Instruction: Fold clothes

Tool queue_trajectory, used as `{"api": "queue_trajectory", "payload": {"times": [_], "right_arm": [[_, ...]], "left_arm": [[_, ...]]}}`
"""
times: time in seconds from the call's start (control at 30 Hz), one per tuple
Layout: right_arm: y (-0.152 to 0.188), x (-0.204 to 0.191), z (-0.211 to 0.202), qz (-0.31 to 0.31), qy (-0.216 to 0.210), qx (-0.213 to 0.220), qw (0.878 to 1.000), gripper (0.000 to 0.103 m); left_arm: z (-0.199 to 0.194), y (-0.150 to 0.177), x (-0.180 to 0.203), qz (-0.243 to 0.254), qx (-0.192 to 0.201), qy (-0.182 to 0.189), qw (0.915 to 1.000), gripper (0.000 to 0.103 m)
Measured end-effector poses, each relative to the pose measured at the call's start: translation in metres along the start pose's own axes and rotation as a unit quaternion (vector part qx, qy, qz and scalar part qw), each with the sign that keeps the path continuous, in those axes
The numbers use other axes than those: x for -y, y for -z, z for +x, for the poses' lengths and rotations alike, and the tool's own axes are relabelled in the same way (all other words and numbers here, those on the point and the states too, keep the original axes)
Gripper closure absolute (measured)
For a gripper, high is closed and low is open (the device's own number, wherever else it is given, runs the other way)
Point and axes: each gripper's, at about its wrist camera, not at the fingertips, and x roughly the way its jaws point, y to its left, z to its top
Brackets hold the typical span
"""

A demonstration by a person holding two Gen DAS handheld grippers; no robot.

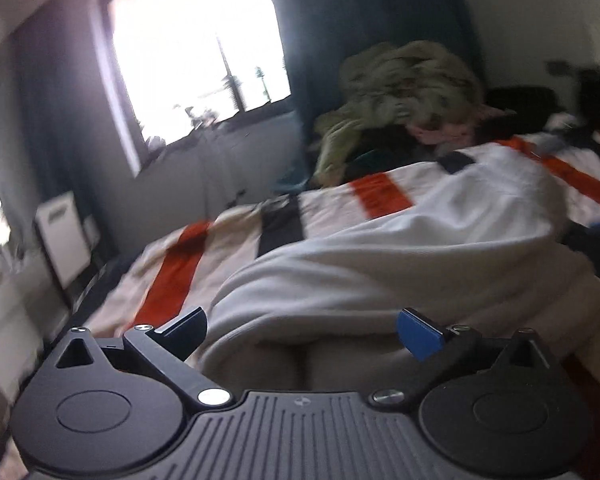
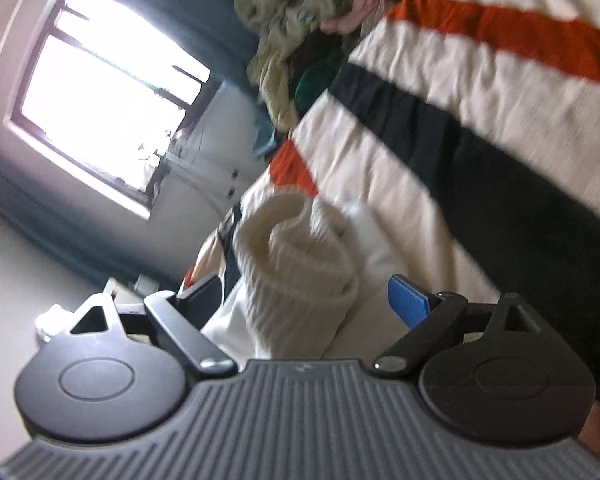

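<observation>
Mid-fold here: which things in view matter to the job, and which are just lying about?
Job: white garment with ribbed cuff; left gripper, right gripper, both open.
Lying about: striped bedspread, olive clothes heap, window.

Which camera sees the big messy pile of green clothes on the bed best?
The left wrist view: the green clothes pile sits whole at the far end of the striped bed cover, though blurred. The right wrist view shows it tilted in the top corner, cut off by the picture's edge.
</observation>
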Motion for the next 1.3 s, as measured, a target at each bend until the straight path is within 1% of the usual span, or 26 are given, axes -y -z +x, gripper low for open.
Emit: {"api": "queue_trajectory", "payload": {"times": [0.03,0.1,0.17,0.2,0.23,0.27,0.33,0.43,0.5,0.57,0.63,0.67,0.7,0.8,0.83,0.87,0.9,0.93,0.97,1.0,1.03,1.07,1.17,1.23,1.27,1.3], "right_arm": [[0.002,0.0,0.004,0.005,-0.002,-0.011,1.0,0.012],[0.006,0.0,0.011,0.007,0.002,-0.019,1.0,0.01],[0.008,-0.002,0.015,0.001,0.004,-0.021,1.0,0.011],[0.01,-0.005,0.017,-0.008,0.002,-0.019,1.0,0.012],[0.011,-0.008,0.018,-0.016,0.0,-0.016,1.0,0.016],[0.013,-0.01,0.021,-0.027,0.012,-0.018,0.999,0.027],[0.019,-0.015,0.028,-0.052,0.042,-0.021,0.997,0.027],[0.022,-0.014,0.029,-0.05,0.051,-0.016,0.997,0.027],[0.023,-0.016,0.034,-0.06,0.057,-0.017,0.996,0.024],[0.024,-0.022,0.039,-0.077,0.062,-0.012,0.995,0.026],[0.025,-0.029,0.044,-0.095,0.068,-0.006,0.993,0.043],[0.024,-0.034,0.043,-0.106,0.067,0.005,0.992,0.055],[0.023,-0.038,0.04,-0.117,0.066,0.018,0.991,0.062],[0.018,-0.047,0.02,-0.136,0.026,0.067,0.988,0.067],[0.017,-0.049,0.011,-0.14,0.014,0.085,0.986,0.067],[0.015,-0.048,0.005,-0.147,0.021,0.099,0.984,0.067],[0.014,-0.048,0.0,-0.153,0.032,0.113,0.981,0.067],[0.012,-0.042,-0.001,-0.146,0.054,0.118,0.981,0.067],[0.008,-0.035,0.003,-0.13,0.075,0.112,0.982,0.067],[0.005,-0.023,0.007,-0.103,0.085,0.097,0.986,0.067],[0.002,-0.011,0.01,-0.073,0.093,0.081,0.99,0.067],[0.002,-0.004,0.012,-0.057,0.096,0.072,0.991,0.065],[0.003,0.012,0.017,-0.026,0.105,0.057,0.993,0.062],[0.002,0.015,0.019,-0.017,0.112,0.052,0.992,0.046],[0.002,0.017,0.02,-0.013,0.116,0.05,0.992,0.03],[0.001,0.019,0.021,-0.008,0.12,0.047,0.992,0.017]], "left_arm": [[0.005,0.0,-0.008,-0.015,-0.009,-0.004,0.9998,0.001],[0.016,0.0,-0.023,-0.044,-0.027,-0.012,0.9986,0.001],[0.022,0.003,-0.032,-0.052,-0.038,-0.011,0.9979,0.001],[0.023,0.005,-0.034,-0.05,-0.04,-0.01,0.9979,0.001],[0.024,0.006,-0.035,-0.047,-0.042,-0.011,0.998,0.001],[0.025,0.008,-0.035,-0.044,-0.044,-0.011,0.998,0.001],[0.026,0.012,-0.031,-0.035,-0.047,-0.003,0.9983,0.001],[0.026,0.016,-0.024,-0.022,-0.053,0.011,0.9983,0.001],[0.03,0.019,-0.016,-0.001,-0.048,0.004,0.9988,0.001],[0.032,0.02,-0.014,-0.005,-0.048,-0.001,0.9989,0.001],[0.033,0.022,-0.014,-0.014,-0.048,-0.004,0.9987,0.0],[0.035,0.022,-0.016,-0.023,-0.049,-0.005,0.9985,0.0],[0.036,0.022,-0.019,-0.034,-0.05,-0.006,0.9981,0.0],[0.039,0.022,-0.031,-0.083,-0.056,-0.011,0.995,0.0],[0.038,0.022,-0.035,-0.101,-0.056,-0.016,0.9932,0.001],[0.036,0.022,-0.041,-0.121,-0.054,-0.028,0.9908,0.002],[0.035,0.023,-0.048,-0.136,-0.054,-0.047,0.9882,0.005],[0.034,0.024,-0.055,-0.15,-0.056,-0.062,0.9851,0.004],[0.034,0.027,-0.065,-0.175,-0.063,-0.058,0.9808,0.002],[0.035,0.03,-0.074,-0.205,-0.071,-0.045,0.9751,0.002],[0.035,0.033,-0.08,-0.224,-0.078,-0.04,0.9705,0.002],[0.034,0.036,-0.084,-0.239,-0.084,-0.04,0.9666,0.002],[0.028,0.038,-0.088,-0.245,-0.086,-0.043,0.9648,0.003],[0.028,0.044,-0.095,-0.274,-0.1,-0.036,0.9559,0.003],[0.028,0.048,-0.099,-0.289,-0.108,-0.033,0.9506,0.003],[0.029,0.052,-0.103,-0.305,-0.116,-0.029,0.9449,0.003]]}}
